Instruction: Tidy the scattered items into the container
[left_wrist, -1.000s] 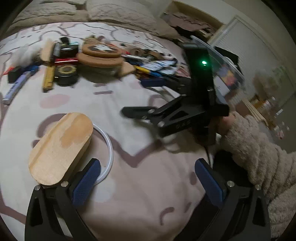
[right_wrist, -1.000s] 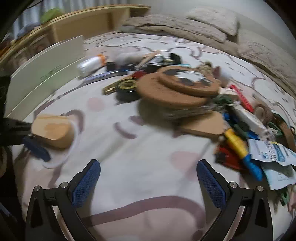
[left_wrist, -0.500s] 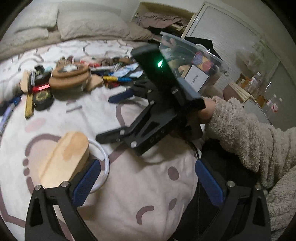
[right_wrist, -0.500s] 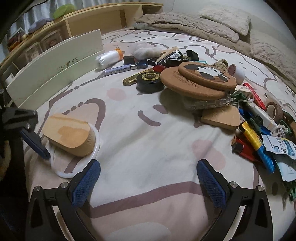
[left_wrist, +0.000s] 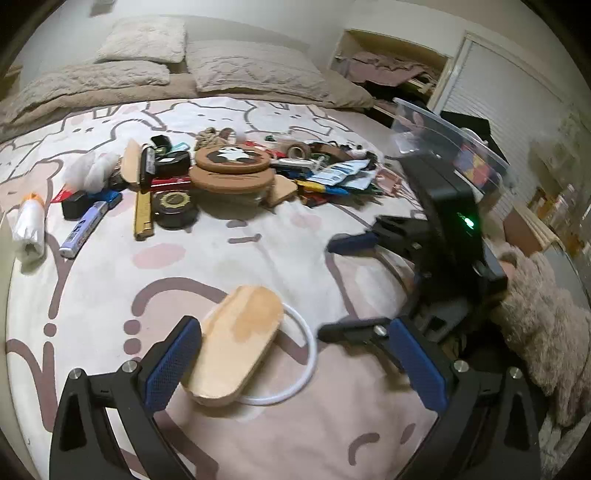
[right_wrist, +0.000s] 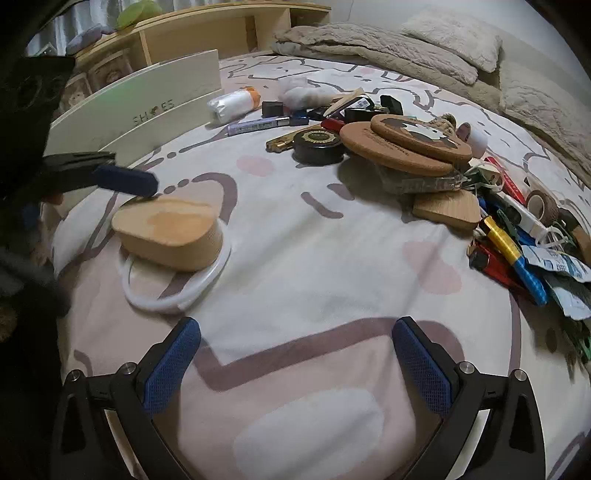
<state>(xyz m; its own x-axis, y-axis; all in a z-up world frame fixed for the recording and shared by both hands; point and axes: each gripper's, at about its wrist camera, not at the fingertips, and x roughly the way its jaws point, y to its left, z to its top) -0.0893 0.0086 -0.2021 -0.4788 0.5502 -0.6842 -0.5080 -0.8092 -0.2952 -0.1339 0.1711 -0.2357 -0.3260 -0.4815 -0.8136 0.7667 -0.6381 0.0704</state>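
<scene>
An oval wooden block (left_wrist: 236, 343) lies on a white ring (left_wrist: 303, 365) on the patterned bedspread; it also shows in the right wrist view (right_wrist: 170, 232). My left gripper (left_wrist: 295, 365) is open, its left finger right beside the block. My right gripper (right_wrist: 295, 369) is open and empty over bare bedspread; it also shows in the left wrist view (left_wrist: 343, 288). A heap of scattered items (left_wrist: 229, 173) lies further back, with two round cork coasters (right_wrist: 406, 144) on top. A clear plastic container (left_wrist: 454, 147) stands at the right.
A white shoe box (right_wrist: 129, 110) stands at the bed's left edge. Pillows and a blanket (left_wrist: 184, 70) lie at the head of the bed. A black round tin (right_wrist: 317, 147), a marker (left_wrist: 88, 229) and a white roll (left_wrist: 29, 225) lie apart from the heap.
My left gripper has moved so that the block now sits against its left finger. My right gripper has drawn back to the right and lowered. Both stay open.
</scene>
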